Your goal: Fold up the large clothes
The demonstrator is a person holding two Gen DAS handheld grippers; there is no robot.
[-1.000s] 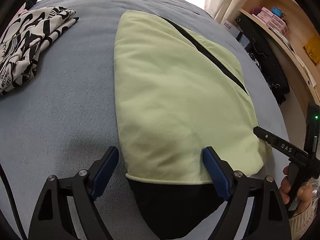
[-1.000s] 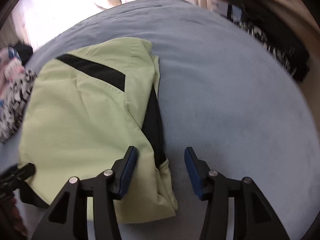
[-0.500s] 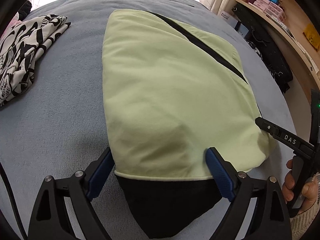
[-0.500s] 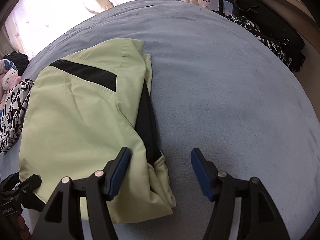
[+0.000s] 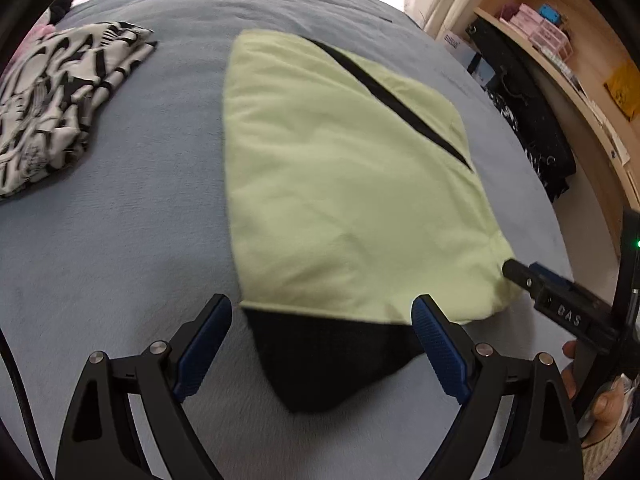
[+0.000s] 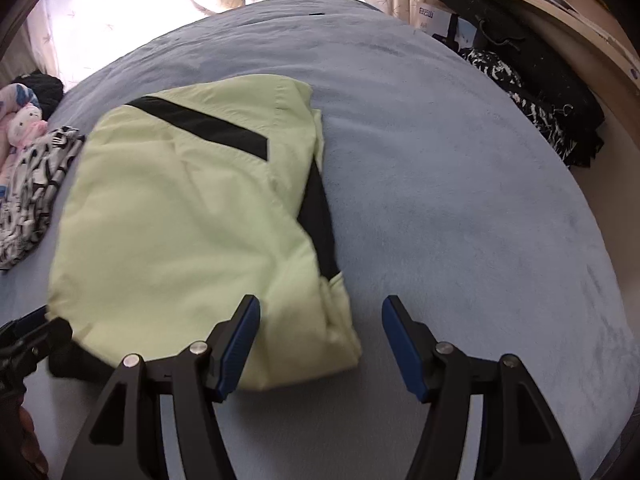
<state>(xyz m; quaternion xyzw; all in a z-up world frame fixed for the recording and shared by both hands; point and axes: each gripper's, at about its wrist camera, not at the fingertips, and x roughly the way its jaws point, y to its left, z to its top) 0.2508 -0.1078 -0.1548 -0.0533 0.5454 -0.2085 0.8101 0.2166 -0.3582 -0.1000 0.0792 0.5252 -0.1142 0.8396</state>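
Both grippers, left (image 5: pixel 322 344) and right (image 6: pixel 318 346), have lifted off the jacket (image 5: pixel 344 184), jaws spread and empty, so this fold looks done, though blur hides detail.

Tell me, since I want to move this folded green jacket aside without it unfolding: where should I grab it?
Probably the near edge of the green jacket, where the black hem sticks out. Come low from the near side with the left gripper, taking all layers; the right gripper takes the stacked near-right corner.
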